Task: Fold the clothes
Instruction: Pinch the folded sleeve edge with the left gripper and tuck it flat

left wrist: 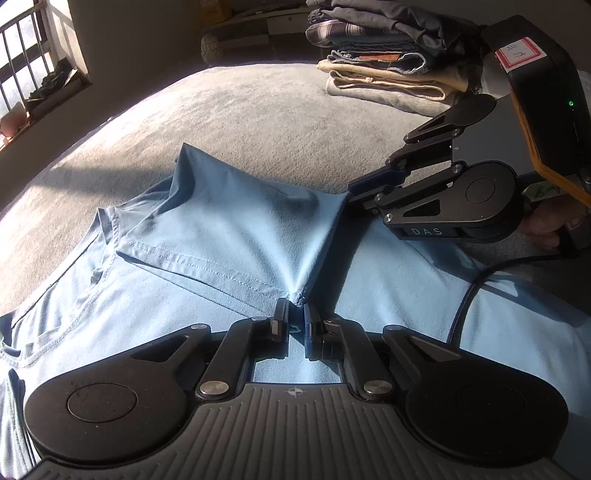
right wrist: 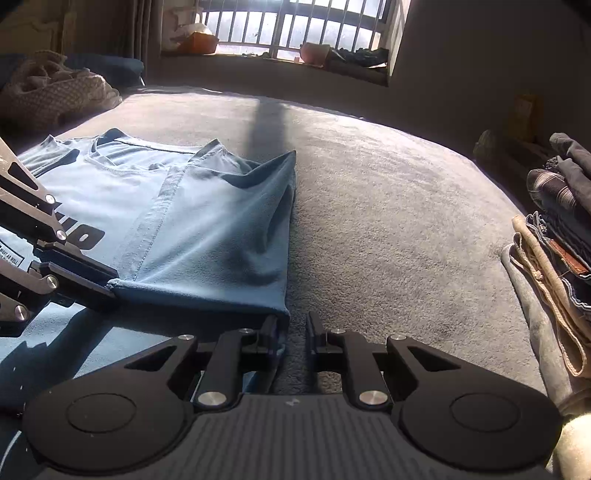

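Observation:
A light blue T-shirt (left wrist: 229, 221) lies on the grey bed; it also shows in the right wrist view (right wrist: 192, 229), printed side up. Its right side flap is lifted and folded over toward the middle. My left gripper (left wrist: 295, 312) is shut on the hem corner of that flap; it also shows in the right wrist view (right wrist: 107, 291). My right gripper (right wrist: 291, 328) stands slightly parted, the flap's other corner lying against its left finger (right wrist: 271, 328). In the left wrist view the right gripper (left wrist: 354, 192) touches the flap's far corner.
A stack of folded clothes (left wrist: 391, 55) sits at the bed's far right, also in the right wrist view (right wrist: 554, 236). A knitted blanket (right wrist: 51, 92) lies at the far left. The grey bed cover (right wrist: 388, 221) stretches between. A barred window (right wrist: 295, 26) is behind.

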Action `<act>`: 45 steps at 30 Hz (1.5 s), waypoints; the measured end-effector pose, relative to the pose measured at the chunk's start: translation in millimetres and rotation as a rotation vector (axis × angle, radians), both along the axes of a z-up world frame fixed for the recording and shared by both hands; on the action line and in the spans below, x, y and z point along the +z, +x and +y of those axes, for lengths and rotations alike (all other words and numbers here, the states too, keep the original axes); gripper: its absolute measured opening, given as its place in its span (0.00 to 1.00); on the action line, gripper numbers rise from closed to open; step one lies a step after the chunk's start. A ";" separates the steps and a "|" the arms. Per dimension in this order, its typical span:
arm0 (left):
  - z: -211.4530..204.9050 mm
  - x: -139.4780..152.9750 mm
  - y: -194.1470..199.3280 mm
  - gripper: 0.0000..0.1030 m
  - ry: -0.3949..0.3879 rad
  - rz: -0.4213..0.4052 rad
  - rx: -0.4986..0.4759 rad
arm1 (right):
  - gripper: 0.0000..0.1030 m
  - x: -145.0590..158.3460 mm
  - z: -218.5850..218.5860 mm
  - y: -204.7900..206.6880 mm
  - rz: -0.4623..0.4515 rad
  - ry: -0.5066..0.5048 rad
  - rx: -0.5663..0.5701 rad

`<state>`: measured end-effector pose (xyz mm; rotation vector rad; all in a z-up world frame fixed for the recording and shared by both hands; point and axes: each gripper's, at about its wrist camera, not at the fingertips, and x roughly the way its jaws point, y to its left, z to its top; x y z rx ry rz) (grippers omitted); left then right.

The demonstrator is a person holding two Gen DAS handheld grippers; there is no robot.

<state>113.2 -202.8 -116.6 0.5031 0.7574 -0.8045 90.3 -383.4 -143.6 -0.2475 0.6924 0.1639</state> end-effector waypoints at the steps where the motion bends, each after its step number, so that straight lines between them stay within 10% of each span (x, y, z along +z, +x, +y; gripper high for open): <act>1: 2.4 0.3 1.6 0.08 0.000 0.018 0.003 | 0.16 -0.2 0.6 -0.4 -0.001 -0.003 0.000; 8: 32.7 12.1 24.5 0.17 -0.091 0.120 0.132 | 0.16 -1.7 0.2 -1.1 -0.004 0.007 -0.010; 19: 52.1 -2.7 100.3 0.18 -0.403 0.513 0.520 | 0.16 -3.8 -3.1 -3.3 -0.015 0.048 -0.037; 27: 44.2 -4.3 103.0 0.18 -0.381 0.504 0.531 | 0.16 -4.8 -5.6 -5.0 -0.021 0.076 -0.047; 33: 43.4 0.6 97.8 0.00 -0.376 0.451 0.554 | 0.16 -5.0 -4.6 -7.0 -0.027 0.076 -0.050; 45: 43.5 4.0 88.9 0.05 -0.300 0.421 0.573 | 0.16 -5.7 -6.1 -6.0 -0.034 0.072 -0.041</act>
